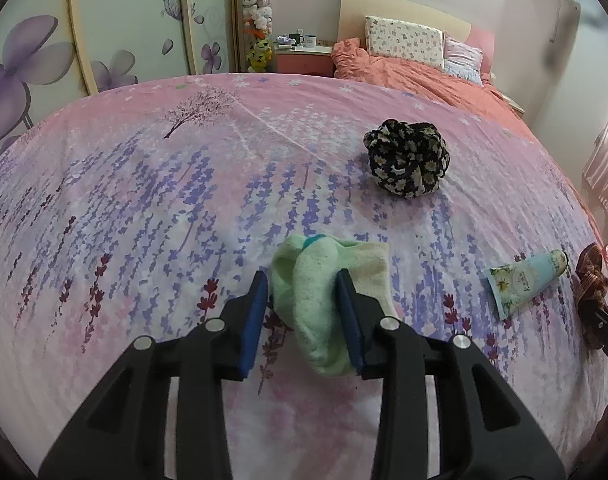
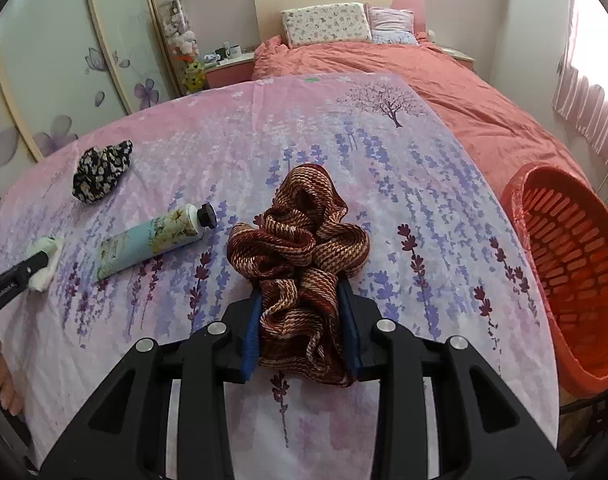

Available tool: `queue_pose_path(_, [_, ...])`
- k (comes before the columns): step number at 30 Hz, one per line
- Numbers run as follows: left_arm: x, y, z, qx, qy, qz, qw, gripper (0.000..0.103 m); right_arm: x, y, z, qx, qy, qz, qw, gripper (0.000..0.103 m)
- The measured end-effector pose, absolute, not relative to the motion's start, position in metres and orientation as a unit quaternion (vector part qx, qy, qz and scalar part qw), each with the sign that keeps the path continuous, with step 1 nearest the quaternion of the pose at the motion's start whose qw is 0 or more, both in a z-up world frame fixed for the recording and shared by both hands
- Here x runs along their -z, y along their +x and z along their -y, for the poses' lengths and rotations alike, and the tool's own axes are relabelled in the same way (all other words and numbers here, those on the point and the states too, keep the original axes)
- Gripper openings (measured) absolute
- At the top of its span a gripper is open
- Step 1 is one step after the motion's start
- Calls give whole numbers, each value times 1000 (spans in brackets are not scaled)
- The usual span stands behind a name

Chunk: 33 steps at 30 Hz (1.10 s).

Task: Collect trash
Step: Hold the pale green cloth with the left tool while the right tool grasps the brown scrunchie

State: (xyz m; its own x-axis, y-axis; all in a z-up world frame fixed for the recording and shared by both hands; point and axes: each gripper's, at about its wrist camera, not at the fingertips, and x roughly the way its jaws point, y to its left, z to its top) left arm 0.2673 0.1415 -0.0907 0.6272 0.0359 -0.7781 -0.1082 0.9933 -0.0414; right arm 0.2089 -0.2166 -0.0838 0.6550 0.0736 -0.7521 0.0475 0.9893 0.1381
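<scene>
Lavender-print sheet (image 2: 443,216) bears a tube (image 2: 156,242), cap pointing toward the headboard.

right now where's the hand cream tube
The hand cream tube lies flat on the floral sheet, left of the striped brown cloth and below the black floral cloth.

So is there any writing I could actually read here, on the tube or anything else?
Tube: a short brand word beginning with "K" beside the daisy print; the rest is too small to read.
Left gripper, seen from the right wrist camera: small white lettering along its black side, too blurred to read.
Mugs on the nightstand: any print is too small to tell.
Nothing else carries readable text.
</scene>
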Motion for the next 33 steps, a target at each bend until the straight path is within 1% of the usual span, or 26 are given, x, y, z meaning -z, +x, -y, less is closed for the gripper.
queue_pose_path(9, [91,267,-144,-38,-43,-430,901,40,83,208,219,-15,80,-415,906,36])
queue_pose_path(26, [91,267,-142,-37,-42,-430,901,41,84,207,226,-26,95,-412,906,39])
queue_pose_path(28, [91,267,-142,-33,-42,-429,902,38,83,206,227,-26,94,-411,906,38])
queue_pose_path(29, [90,267,-141,-25,-44,-428,902,32,82,206,228,-24,95,-410,907,36])
queue_pose_path(31, [89,266,-140,-18,-41,-425,904,26,81,204,230,-32,97,-407,908,27])
queue_pose_path(32, [88,266,-139,-11,-41,-423,905,20,79,201,232,-35,97,-402,910,26])
queue_pose_path(33, [87,264,-139,-3,-42,-422,906,17,78,198,233,-35,96,-397,912,24])
